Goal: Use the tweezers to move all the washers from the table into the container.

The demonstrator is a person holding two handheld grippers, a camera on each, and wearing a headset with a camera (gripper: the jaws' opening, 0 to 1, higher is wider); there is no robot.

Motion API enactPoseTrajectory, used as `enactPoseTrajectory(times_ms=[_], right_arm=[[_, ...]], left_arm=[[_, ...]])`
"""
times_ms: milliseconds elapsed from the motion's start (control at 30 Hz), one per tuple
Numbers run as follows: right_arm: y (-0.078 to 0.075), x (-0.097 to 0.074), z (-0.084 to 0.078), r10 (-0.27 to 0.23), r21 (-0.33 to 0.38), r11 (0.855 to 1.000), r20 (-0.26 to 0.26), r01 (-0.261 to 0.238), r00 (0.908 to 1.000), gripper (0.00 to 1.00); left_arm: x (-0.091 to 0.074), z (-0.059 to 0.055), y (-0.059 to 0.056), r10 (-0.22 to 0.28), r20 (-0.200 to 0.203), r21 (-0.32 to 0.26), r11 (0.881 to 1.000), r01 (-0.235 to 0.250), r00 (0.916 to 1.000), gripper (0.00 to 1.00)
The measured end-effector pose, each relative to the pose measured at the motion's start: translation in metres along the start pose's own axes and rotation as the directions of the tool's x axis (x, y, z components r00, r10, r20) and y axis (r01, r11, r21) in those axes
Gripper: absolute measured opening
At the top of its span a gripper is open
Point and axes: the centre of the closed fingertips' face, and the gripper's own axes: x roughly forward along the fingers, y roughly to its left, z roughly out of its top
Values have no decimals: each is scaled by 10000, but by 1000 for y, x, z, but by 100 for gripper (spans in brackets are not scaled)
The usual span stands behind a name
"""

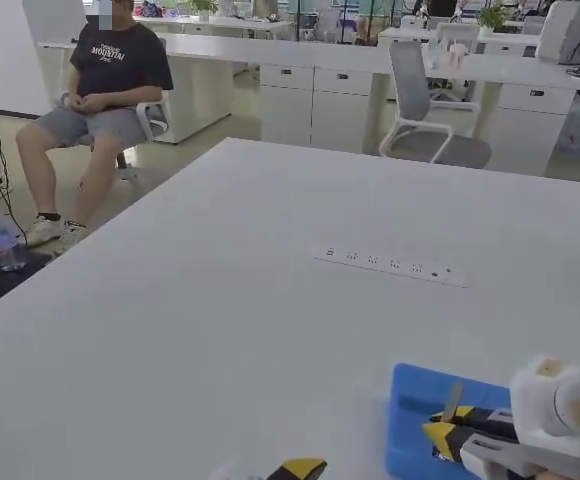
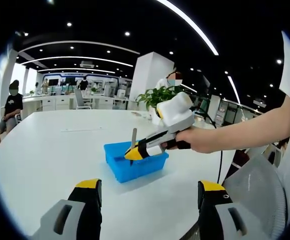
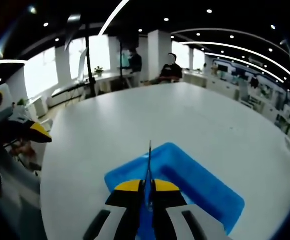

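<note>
The blue container (image 1: 410, 425) stands on the white table (image 1: 220, 300) at the near right. My right gripper (image 1: 440, 432) is shut on metal tweezers (image 1: 453, 400), whose tips point up over the container's near wall. In the right gripper view the tweezers (image 3: 149, 162) stick straight out from the shut right gripper (image 3: 147, 186) above the container (image 3: 195, 185). My left gripper (image 2: 150, 192) is open with nothing between its fingers; it faces the container (image 2: 135, 167) and the right gripper (image 2: 134, 152), held by a hand. The left gripper (image 3: 15, 132) also appears at the left edge.
A white power strip (image 1: 390, 266) lies flat in the table's middle right. A person (image 1: 100, 90) sits on a chair beyond the table's far left corner. An office chair (image 1: 430, 110) and desks stand behind. A bottle (image 1: 6, 248) is on the floor at the left.
</note>
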Motion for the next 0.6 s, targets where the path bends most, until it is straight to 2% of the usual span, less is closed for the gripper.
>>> enactPoseTrajectory(times_ms=[233,433,600], right_arm=[[-6,-15,22,-286,74,9996,621,282,9977,4],[-5,-38,44,-531,239,9985,1442,502,9881,4],[2,-57,54,-537,130,9986,1814,522,9819,4]], left_arm=[[0,-1,-1,-16,-27,25,10000,16,10000,80],[0,-2,1,42,-16,-79,10000,-42,10000,80],[1,-1,-6,-127,-123,136,9998,128,9998,79]])
